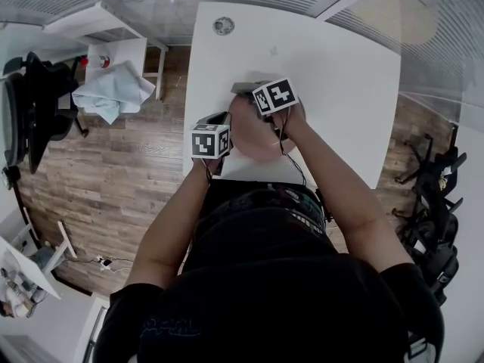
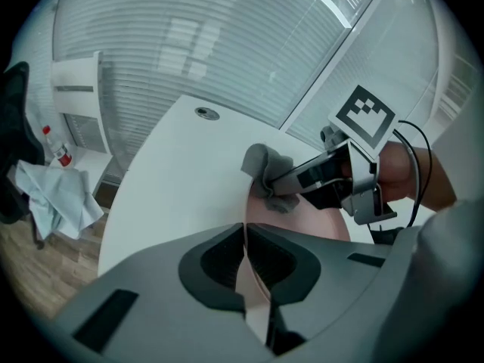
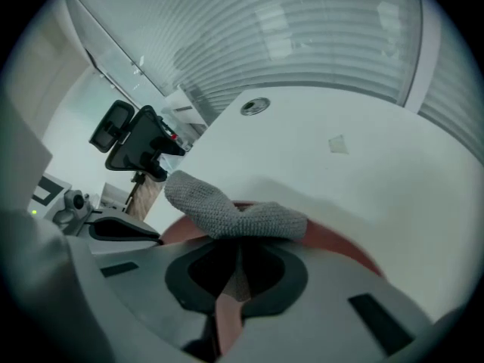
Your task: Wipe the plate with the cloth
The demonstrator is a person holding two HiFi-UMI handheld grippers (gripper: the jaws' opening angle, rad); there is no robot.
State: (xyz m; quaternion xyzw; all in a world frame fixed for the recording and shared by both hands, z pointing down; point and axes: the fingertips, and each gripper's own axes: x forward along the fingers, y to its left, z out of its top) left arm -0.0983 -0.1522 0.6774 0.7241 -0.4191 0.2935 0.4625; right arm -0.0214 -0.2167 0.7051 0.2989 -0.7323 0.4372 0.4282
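The white bench (image 1: 340,74) carried the pink plate (image 2: 306,221) near its front edge, close to the person. The left gripper (image 2: 246,267) was closed on the plate's near-left rim, probably to steady it against the wiping. The right gripper (image 3: 231,278) pinched the grey knitted cloth (image 3: 234,216), whose bunched free end lay over the plate's far side, seemingly touching it. Both forearms reached forward, with each gripper tilted steeply down, the right one crossing above the plate.
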